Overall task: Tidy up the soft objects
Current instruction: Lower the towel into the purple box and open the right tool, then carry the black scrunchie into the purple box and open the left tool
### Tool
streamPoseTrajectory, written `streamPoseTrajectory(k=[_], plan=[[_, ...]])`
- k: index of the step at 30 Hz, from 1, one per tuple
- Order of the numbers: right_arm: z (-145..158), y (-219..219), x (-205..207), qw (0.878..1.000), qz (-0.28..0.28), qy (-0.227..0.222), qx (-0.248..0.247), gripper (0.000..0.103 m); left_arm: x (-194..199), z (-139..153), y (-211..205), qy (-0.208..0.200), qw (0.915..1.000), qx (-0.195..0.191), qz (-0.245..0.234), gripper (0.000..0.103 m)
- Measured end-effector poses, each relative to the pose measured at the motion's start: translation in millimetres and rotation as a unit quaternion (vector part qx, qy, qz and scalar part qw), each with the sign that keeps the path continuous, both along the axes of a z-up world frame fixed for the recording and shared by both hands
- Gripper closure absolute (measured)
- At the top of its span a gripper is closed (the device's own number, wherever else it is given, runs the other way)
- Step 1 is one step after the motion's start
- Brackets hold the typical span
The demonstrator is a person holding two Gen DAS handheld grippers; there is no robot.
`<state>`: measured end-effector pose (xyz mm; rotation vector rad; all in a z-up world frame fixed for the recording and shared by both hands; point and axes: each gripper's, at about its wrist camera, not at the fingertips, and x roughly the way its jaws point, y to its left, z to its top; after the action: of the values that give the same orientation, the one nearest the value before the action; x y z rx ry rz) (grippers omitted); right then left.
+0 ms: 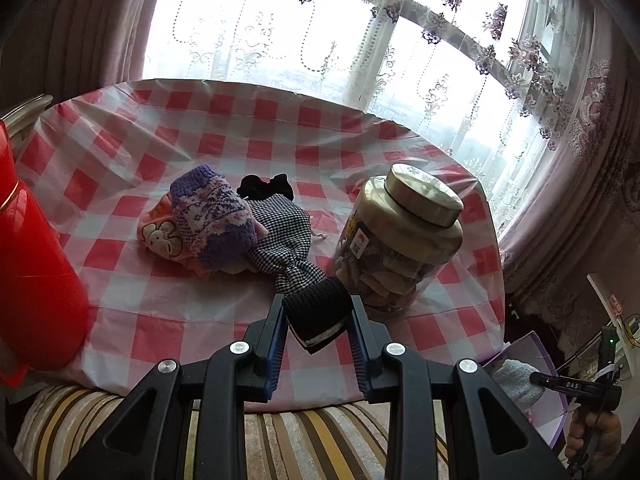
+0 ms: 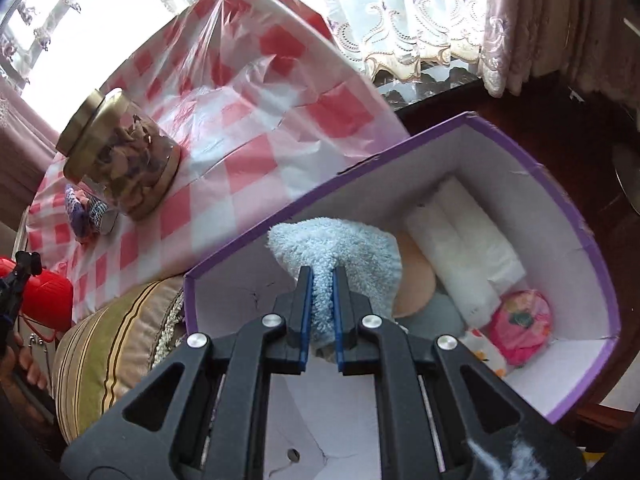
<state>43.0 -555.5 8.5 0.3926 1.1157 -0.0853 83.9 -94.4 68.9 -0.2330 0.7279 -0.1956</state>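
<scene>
The left gripper is closed on a black ribbed sock, pinching its folded end between the two blue-lined fingers just above the near edge of the bench, which is covered in a red-and-white checked plastic cloth. Beyond the sock, a small heap of soft things lies on the cloth: a purple and white knitted sock on top of an orange printed cloth, a black-and-white houndstooth piece touching them on the right, and a black scrunchie just behind. A clear jar with a gold lid stands just right of the heap, filled with brownish pieces. A red container fills the left edge of the view, and a striped cushion lies below the bench edge.

The right gripper is clamped narrowly on a fluffy light-blue sock, holding it over the open purple box with a white interior. Inside the box lie a white rolled bundle along the far wall, a pink printed item in the right corner, a peach-coloured soft thing partly hidden behind the blue sock, and a white patterned cloth near the pink one. The box sits just beside the bench, below its draped cloth
</scene>
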Motion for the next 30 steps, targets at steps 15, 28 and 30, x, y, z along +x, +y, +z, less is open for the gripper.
streamPoseTrajectory(k=[15, 28, 30], plan=[[-85.2, 47.1, 10.4, 0.977, 0.106, 0.143, 0.115, 0.043, 0.7, -4.1, -15.1, 0.009, 0.9997, 0.012, -0.021, 0.072], [-125.0, 95.6, 42.3, 0.951, 0.218, 0.220, -0.024, 0.065, -0.3, -2.3, -28.7, 0.006, 0.9991, 0.018, -0.038, 0.072], [-129.2, 98.9, 47.4, 0.950, 0.226, 0.212, -0.039, 0.066, 0.5, -3.5, -28.5, 0.008, 0.9991, 0.018, -0.037, 0.072]])
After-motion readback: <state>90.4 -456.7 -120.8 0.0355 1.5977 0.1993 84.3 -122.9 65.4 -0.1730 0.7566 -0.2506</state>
